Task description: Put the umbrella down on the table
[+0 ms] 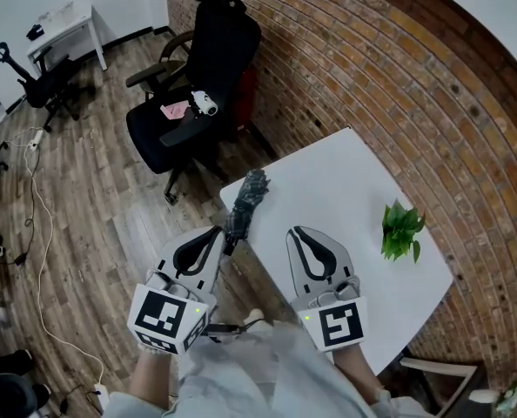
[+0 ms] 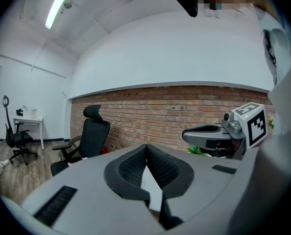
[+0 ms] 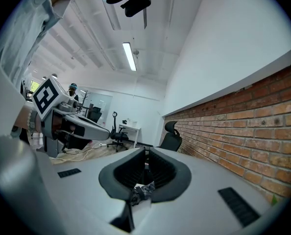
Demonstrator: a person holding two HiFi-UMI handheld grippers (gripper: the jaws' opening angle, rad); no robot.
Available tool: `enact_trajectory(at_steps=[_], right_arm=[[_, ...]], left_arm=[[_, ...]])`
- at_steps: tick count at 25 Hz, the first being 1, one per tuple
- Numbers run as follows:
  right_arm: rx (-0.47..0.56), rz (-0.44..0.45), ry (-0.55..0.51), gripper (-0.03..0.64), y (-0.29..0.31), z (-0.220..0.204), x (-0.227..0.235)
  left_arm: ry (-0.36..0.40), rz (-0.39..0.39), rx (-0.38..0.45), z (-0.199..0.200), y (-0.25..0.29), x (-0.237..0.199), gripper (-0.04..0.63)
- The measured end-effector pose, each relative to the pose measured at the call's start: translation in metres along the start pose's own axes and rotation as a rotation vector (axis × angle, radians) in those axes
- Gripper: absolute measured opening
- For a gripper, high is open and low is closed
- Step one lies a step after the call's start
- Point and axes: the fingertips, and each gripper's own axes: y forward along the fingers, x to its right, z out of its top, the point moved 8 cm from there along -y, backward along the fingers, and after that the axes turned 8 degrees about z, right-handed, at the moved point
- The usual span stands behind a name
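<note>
Though hemmed in by a curved brick wall (image 1: pixel 398 77), leaves room for a white counter (image 1: pixel 328 190) on plank floor (image 1: pixel 93 207), with a black office chair (image 1: pixel 202 85) beyond it and a white desk (image 1: pixel 63 24) far off. Carries a leafy plant (image 1: pixel 402 231) at the right and the folded checked umbrella (image 1: pixel 245 203) along the near left edge, thin end past the rim. Shows the left tongs (image 1: pixel 221 232) just behind that end, pads pressed together on nothing, and the right tongs (image 1: pixel 294 231) above the counter, barely parted, empty. Bears as print only square markers (image 1: pixel 339 323) on the cubes.
</note>
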Motion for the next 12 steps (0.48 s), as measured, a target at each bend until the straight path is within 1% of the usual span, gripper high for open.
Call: enact_trajectory(at_steps=[12], right_arm=[[-0.008, 0.001, -0.01, 0.054, 0.0032, 0.0003, -0.0025]], left_arm=[[0.005, 0.001, -0.006, -0.0009, -0.0001, -0.0044, 0.019]])
